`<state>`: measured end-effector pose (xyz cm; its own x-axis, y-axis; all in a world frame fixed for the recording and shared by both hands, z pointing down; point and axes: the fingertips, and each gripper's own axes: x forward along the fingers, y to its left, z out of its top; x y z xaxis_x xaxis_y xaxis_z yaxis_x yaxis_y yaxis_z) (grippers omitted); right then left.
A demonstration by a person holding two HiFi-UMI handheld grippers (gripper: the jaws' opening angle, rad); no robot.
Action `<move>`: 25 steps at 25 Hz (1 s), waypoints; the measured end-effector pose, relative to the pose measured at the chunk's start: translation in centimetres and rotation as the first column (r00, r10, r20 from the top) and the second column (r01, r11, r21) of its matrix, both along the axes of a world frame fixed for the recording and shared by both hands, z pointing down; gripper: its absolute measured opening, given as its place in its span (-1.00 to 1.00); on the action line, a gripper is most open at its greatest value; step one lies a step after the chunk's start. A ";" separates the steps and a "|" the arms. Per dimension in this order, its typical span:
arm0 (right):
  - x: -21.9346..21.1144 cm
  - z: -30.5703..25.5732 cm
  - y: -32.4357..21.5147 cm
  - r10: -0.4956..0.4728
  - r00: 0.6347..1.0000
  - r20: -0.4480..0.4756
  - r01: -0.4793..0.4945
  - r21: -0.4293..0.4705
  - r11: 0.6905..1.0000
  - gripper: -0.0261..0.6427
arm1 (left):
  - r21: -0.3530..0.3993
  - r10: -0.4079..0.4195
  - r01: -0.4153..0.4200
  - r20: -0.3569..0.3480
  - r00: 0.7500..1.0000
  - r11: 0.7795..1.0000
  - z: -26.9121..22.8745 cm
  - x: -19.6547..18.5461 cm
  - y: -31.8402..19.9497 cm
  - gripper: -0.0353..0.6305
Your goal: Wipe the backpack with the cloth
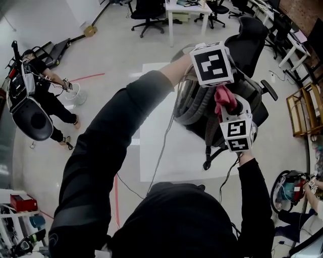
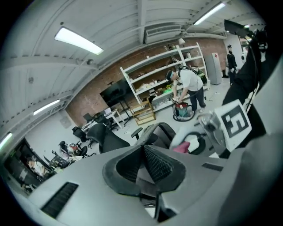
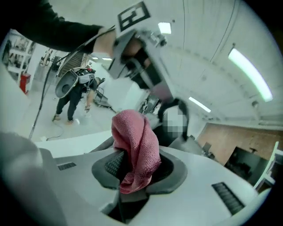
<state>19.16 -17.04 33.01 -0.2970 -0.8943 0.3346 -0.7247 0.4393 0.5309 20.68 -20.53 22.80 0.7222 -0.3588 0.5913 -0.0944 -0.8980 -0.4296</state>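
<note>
The grey and black backpack (image 1: pixel 192 108) rests on a black office chair (image 1: pixel 252 35). My left gripper (image 1: pixel 213 65) hangs over its top, jaws hidden under the marker cube in the head view. In the left gripper view, the left gripper (image 2: pixel 142 165) is shut with nothing between its pads, and a grey padded part of the backpack (image 2: pixel 157 130) lies just ahead. My right gripper (image 1: pixel 228 112) is shut on a pink-red cloth (image 1: pixel 224 98) beside the backpack's right side. That cloth (image 3: pixel 135 148) bunches up out of the right gripper (image 3: pixel 132 172), with the left gripper (image 3: pixel 137 44) above it.
A white table (image 1: pixel 151 151) lies under and left of the chair. A person (image 1: pixel 43 95) with gear stands at the far left. More office chairs (image 1: pixel 149 12) and desks stand at the back, wooden shelves (image 1: pixel 303 108) at the right. Cables trail across the floor.
</note>
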 end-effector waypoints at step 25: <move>-7.0 -0.8 -1.1 0.035 0.999 0.029 -0.036 0.029 0.999 -0.58 | -0.068 0.103 -0.095 0.134 0.986 0.993 -0.1 -2.1 4.3 -0.80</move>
<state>12.12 -18.13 32.17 -0.2737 -0.9139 0.2996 -0.7543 0.3973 0.5227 18.62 -16.20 22.70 0.6633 -0.2500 0.7054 0.0521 -0.9248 -0.3768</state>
